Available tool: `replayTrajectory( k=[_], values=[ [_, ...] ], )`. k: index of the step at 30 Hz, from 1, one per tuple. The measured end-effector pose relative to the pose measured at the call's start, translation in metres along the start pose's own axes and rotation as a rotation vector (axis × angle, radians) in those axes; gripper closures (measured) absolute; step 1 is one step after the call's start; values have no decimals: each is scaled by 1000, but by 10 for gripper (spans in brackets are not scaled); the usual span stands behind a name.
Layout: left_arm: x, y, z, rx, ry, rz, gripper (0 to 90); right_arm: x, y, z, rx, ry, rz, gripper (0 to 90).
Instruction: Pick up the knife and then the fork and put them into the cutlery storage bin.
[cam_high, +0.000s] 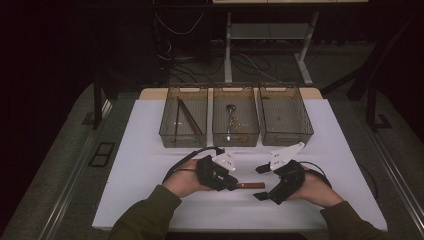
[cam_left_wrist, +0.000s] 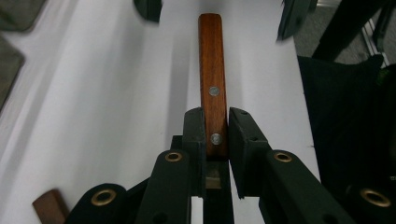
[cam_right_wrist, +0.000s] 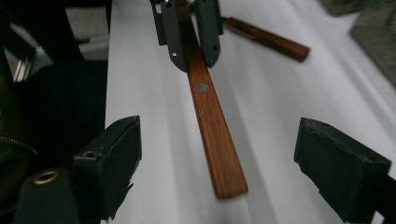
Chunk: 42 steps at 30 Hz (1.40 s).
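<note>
Gripping wooden handle (cam_left_wrist: 213, 79) | left tool (cam_left_wrist: 216, 140) level | right tool (cam_right_wrist: 233, 158) spread

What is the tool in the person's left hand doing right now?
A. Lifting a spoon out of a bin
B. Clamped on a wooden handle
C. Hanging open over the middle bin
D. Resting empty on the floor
B: in the left gripper view, the left tool has its jaws closed against both sides of the wooden handle, which carries two metal rivets.
</note>
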<state>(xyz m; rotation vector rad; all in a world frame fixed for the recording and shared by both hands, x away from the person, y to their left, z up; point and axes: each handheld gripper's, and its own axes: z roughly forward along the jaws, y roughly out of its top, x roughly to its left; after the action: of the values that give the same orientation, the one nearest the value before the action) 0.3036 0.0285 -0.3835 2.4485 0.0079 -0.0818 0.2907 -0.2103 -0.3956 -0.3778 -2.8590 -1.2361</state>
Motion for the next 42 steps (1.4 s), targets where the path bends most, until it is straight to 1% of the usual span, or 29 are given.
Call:
replayTrajectory(
  k=[1, 2, 3, 4, 5, 6, 7, 9, 11, 12, 13, 14, 15, 17, 18, 20, 22, 24, 26, 27, 28, 32, 34, 37, 38, 39, 40, 41, 42],
  values=[
    [-1, 2, 2, 1, -7, 5, 765, 0, 3, 3, 21, 5, -15, 181],
    [0, 4, 3, 9, -1, 36, 765, 0, 5, 5, 32, 10, -29, 212],
    [-3, 6, 5, 17, -9, 35, 765, 0, 8, 7, 41, 23, -37, 234],
    [-5, 6, 6, 14, -14, 28, 766, -1, 10, 9, 41, 31, -47, 240],
    [-5, 7, 7, 21, -10, 44, 765, 0, 12, 11, 55, 37, -46, 259],
    [-6, 7, 7, 24, -5, 51, 765, -1, 13, 14, 67, 47, -63, 280],
    [-8, 7, 8, 19, 1, 48, 765, -1, 13, 17, 81, 47, -70, 294],
    [-8, 7, 8, 19, 15, 60, 765, 2, 12, 21, 103, 62, -63, 357],
    [-8, 8, 8, 16, 9, 57, 765, 4, 12, 24, 111, 68, -84, 413],
    [-9, 8, 8, 13, 1, 55, 765, 5, 11, 26, 115, 71, -83, 440],
    [-10, 8, 8, 12, -4, 55, 765, 7, 11, 27, 129, 65, -71, 458],
    [-10, 8, 9, 10, -2, 56, 765, 8, 11, 28, 132, 68, -81, 490],
    [-10, 8, 9, 20, -4, 59, 765, 8, 11, 29, 138, 72, -89, 518],
    [-11, 7, 10, 24, -8, 57, 765, 9, 10, 30, 137, 73, -93, 572],
    [-11, 7, 10, 27, -9, 56, 765, 9, 10, 30, 141, 78, -90, 593],
    [-11, 7, 10, 27, -11, 56, 765, 10, 10, 31, 146, 79, -101, 631],
    [-12, 7, 11, 26, -16, 55, 765, 12, 10, 32, 151, 88, -92, 658],
    [-12, 8, 12, 29, -17, 56, 765, 11, 10, 32, 143, 85, -109, 698],
    [-12, 9, 12, 30, -19, 62, 765, 10, 10, 32, 136, 84, -118, 718],
    [-13, 9, 12, 21, -23, 60, 765, 11, 10, 31, 137, 85, -109, 733],
    [-13, 9, 12, 22, -24, 61, 765, 12, 11, 31, 137, 83, -107, 739],
    [-14, 10, 13, 31, -29, 69, 765, 12, 10, 32, 134, 89, -130, 751],
    [-14, 9, 13, 26, -30, 68, 764, 12, 10, 32, 135, 92, -132, 755],
    [-15, 9, 13, 23, -29, 68, 763, 13, 11, 31, 138, 95, -119, 758],
    [-15, 9, 13, 15, -22, 68, 762, 14, 11, 30, 140, 92, -114, 759],
    [-14, 8, 12, 7, -18, 68, 755, 14, 11, 30, 135, 87, -113, 759],
    [-13, 7, 12, -2, -4, 66, 747, 12, 10, 30, 126, 84, -120, 759],
    [-13, 6, 11, -5, 3, 57, 692, 12, 10, 29, 130, 87, -102, 759],
    [-12, 4, 10, -6, 12, 47, 648, 11, 9, 28, 130, 84, -100, 759]
  ],
)
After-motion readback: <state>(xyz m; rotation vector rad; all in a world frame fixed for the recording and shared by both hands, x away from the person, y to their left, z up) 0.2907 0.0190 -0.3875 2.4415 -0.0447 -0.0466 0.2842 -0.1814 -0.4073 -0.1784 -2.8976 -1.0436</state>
